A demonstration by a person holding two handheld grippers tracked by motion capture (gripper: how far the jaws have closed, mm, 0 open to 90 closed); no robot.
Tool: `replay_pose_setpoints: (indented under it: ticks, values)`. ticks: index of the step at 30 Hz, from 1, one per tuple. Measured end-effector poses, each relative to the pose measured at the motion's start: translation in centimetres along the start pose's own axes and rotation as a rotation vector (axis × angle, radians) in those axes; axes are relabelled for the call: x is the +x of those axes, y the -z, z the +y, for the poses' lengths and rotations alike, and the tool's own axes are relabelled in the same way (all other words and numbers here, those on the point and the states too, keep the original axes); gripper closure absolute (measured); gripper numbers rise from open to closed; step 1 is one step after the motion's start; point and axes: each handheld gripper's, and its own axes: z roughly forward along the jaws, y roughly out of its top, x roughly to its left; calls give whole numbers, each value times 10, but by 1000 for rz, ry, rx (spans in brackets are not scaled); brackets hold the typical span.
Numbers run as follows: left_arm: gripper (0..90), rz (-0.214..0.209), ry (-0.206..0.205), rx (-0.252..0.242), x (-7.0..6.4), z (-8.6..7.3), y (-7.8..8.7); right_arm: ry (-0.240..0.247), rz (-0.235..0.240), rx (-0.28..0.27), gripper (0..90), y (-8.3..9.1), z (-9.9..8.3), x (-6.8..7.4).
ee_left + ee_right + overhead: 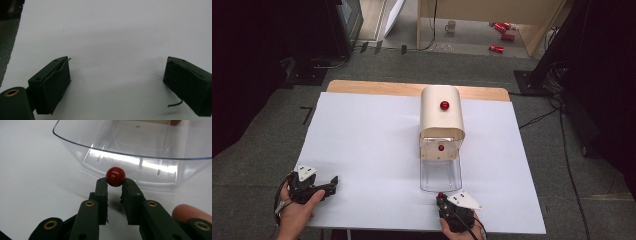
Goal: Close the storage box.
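A cream box (pixel 441 116) with a rounded top and a red knob (pixel 444 105) stands on the white-covered table (pixel 372 145). Its clear plastic drawer (pixel 440 175) is pulled out toward me. My right gripper (pixel 442 198) is shut on that drawer's small red ball knob (pixel 115 176), which sits between the fingertips (pixel 102 185) just in front of the clear drawer wall (pixel 140 157); the right gripper (pixel 115 182) rests low over the table. A second red knob (pixel 441 147) shows at the box front. My left gripper (pixel 332 183) lies near the front left corner; the left gripper (pixel 117 72) is open wide, nothing between its pads (pixel 56 85).
The table's wooden back edge (pixel 412 89) shows beyond the white sheet. On the floor behind are several red cans (pixel 502 36), a mug (pixel 451 26) and cables (pixel 537 119). A dark stand (pixel 312 70) sits at the back left.
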Motion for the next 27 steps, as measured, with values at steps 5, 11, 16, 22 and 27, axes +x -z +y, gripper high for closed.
replay_pose_setpoints:
  ticks: [5, 11, 16, 22, 27]
  values:
    - [71, 1, 0, -1, 0, 0, 0, -1, 7, -26, 779, 5, 6, 2]
    - [70, 1, 0, -1, 0, 0, 0, 5, 4, -50, 783, 8, 15, 1]
    - [71, 1, 0, -1, 0, 0, 0, 11, -1, -58, 784, 5, 24, 1]
    - [71, -1, 2, -1, 0, 0, 0, 15, -7, -53, 785, -1, 34, -3]
    - [71, -1, 2, -1, 0, 0, 0, 18, -13, -50, 786, -6, 41, -5]
